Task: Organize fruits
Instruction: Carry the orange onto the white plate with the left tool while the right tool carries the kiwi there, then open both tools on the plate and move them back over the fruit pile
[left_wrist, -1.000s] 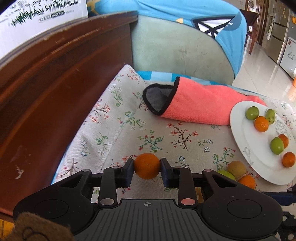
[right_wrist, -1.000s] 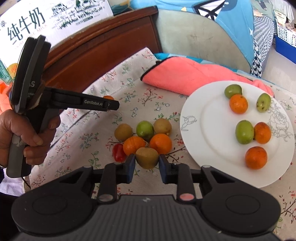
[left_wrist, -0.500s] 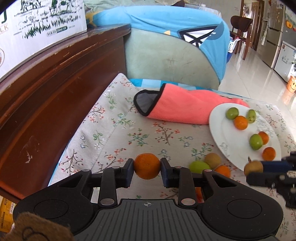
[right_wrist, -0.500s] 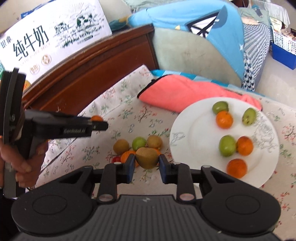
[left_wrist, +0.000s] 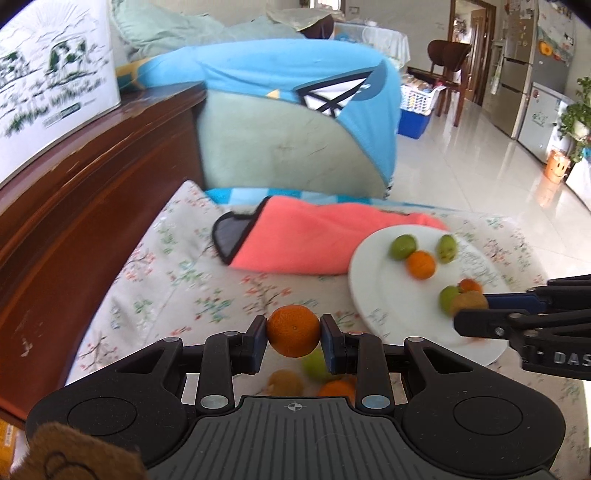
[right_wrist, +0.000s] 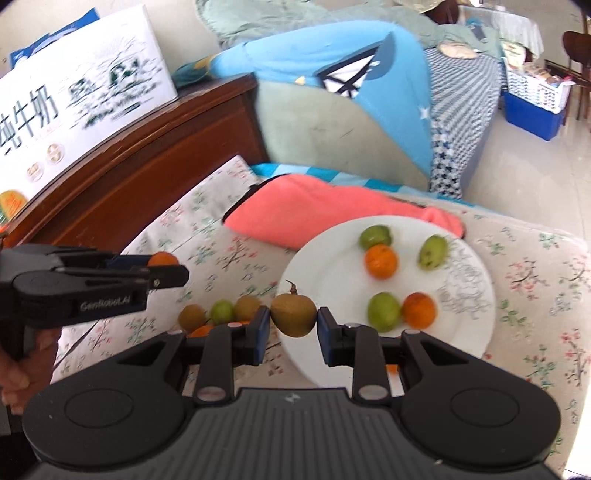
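Gripping one fruit each, both tools hang above the floral cloth (left_wrist: 177, 266). The left gripper (left_wrist: 293, 334) pinches a small orange (left_wrist: 293, 330) over the loose fruit pile (right_wrist: 221, 314), probably bound for the white plate (right_wrist: 469, 332). The right gripper (right_wrist: 293, 321) clamps a brown fruit (right_wrist: 293, 314) at the plate's near rim, likely to join the fruits sorted there.

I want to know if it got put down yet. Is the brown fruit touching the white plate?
Apart. The right wrist view shows the brown fruit pinched in the right hand-held gripper, lifted over the white plate edge, not resting on it.
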